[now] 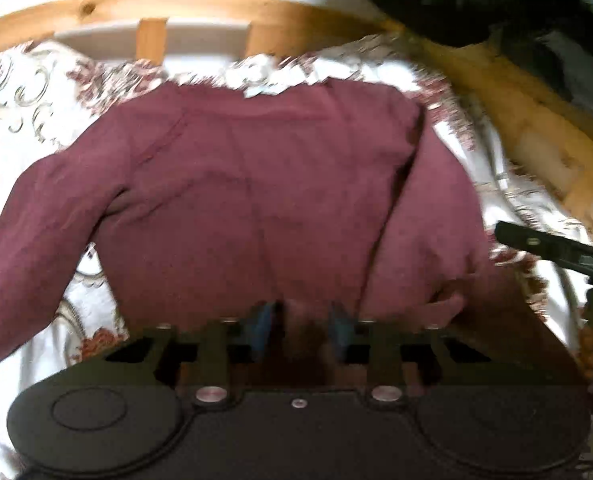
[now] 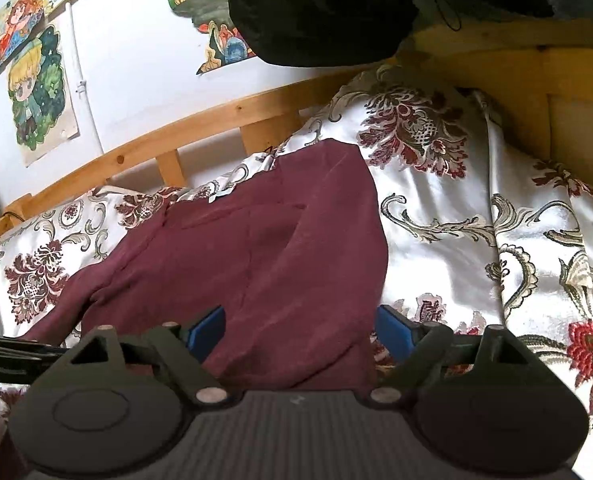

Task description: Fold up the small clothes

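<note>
A maroon long-sleeved top (image 1: pixel 256 184) lies spread on a floral satin bedspread (image 1: pixel 12 92). Its left sleeve stretches toward the lower left; its right sleeve is folded in over the body. My left gripper (image 1: pixel 302 330) sits at the top's near hem with its blue pads partly closed around a bunch of maroon cloth. My right gripper (image 2: pixel 298 328) is wide open, its blue pads (image 2: pixel 206 330) on either side of the folded right part of the top (image 2: pixel 280 248). The right gripper's finger shows in the left wrist view (image 1: pixel 552 250).
A wooden bed rail (image 1: pixel 152 36) runs behind the bedspread, with a white wall and drawings (image 2: pixel 36 92) beyond. A dark bundle of fabric (image 2: pixel 328 8) hangs over the far right corner. The bedspread (image 2: pixel 496 220) lies bare to the right of the top.
</note>
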`<action>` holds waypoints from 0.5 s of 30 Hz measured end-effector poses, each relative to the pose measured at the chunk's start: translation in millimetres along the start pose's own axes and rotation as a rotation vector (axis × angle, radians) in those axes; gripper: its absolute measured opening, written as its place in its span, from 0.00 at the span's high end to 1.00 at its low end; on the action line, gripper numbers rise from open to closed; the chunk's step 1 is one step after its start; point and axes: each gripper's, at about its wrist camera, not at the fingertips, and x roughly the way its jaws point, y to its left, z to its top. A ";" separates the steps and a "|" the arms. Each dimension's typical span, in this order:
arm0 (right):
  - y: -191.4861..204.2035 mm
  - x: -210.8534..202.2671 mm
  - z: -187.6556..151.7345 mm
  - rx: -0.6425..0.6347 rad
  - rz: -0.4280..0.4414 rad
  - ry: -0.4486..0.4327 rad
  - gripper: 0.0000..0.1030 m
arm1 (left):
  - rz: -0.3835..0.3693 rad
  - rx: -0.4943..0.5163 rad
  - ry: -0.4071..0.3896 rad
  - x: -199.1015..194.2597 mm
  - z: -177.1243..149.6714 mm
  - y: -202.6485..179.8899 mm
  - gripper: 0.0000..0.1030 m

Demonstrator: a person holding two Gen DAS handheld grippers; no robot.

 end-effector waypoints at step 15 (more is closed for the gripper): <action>6.5 1.7 1.6 0.011 -0.058 0.008 0.13 | -0.248 0.242 0.073 -63.0 -52.0 -54.5 0.77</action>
